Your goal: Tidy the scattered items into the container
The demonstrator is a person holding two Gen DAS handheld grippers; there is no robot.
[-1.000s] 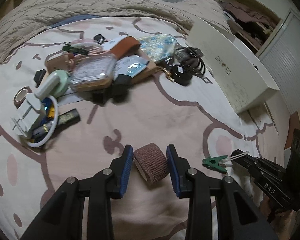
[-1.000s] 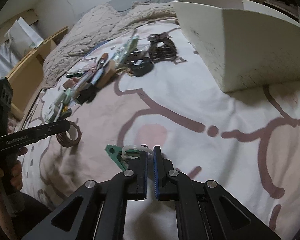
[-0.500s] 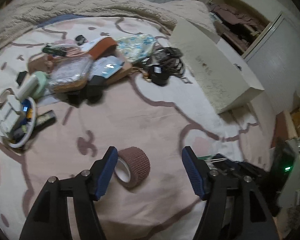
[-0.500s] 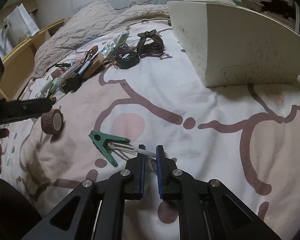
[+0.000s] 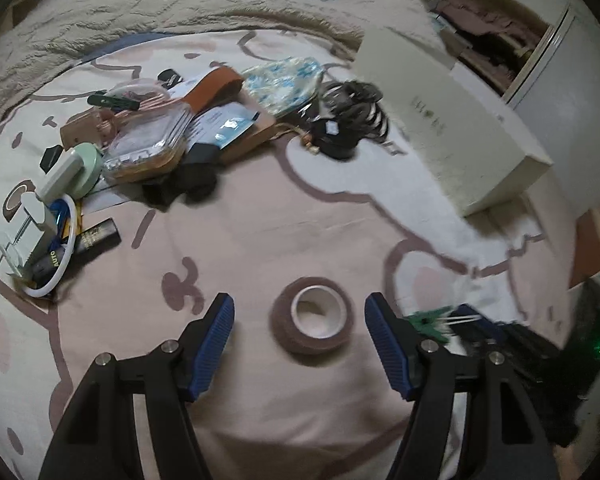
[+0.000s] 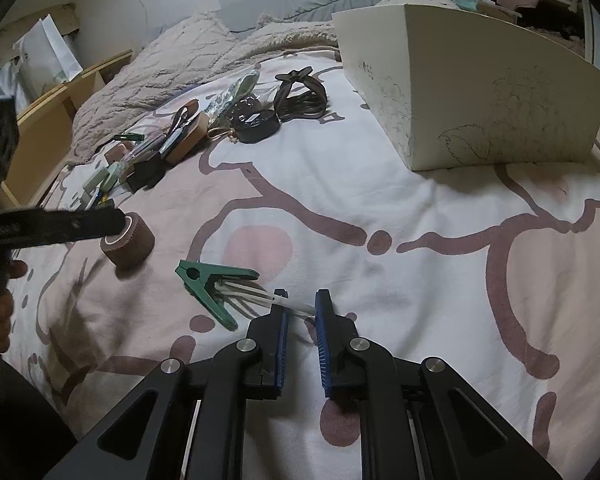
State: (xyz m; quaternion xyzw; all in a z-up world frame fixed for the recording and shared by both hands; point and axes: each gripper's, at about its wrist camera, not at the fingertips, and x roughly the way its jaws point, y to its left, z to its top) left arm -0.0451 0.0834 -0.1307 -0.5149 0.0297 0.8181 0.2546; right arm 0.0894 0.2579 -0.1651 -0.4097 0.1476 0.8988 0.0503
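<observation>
Brown tape roll (image 5: 311,318) now tipped flat, released between wide left gripper (image 5: 300,312); right gripper (image 6: 300,300) just parted, empty.

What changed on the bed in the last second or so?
The left gripper let go of the brown tape roll, which now lies flat between its open jaws. The right gripper has opened slightly; the green clip with its white sticks is now free on the sheet. The cream box and the clutter pile stayed put.
</observation>
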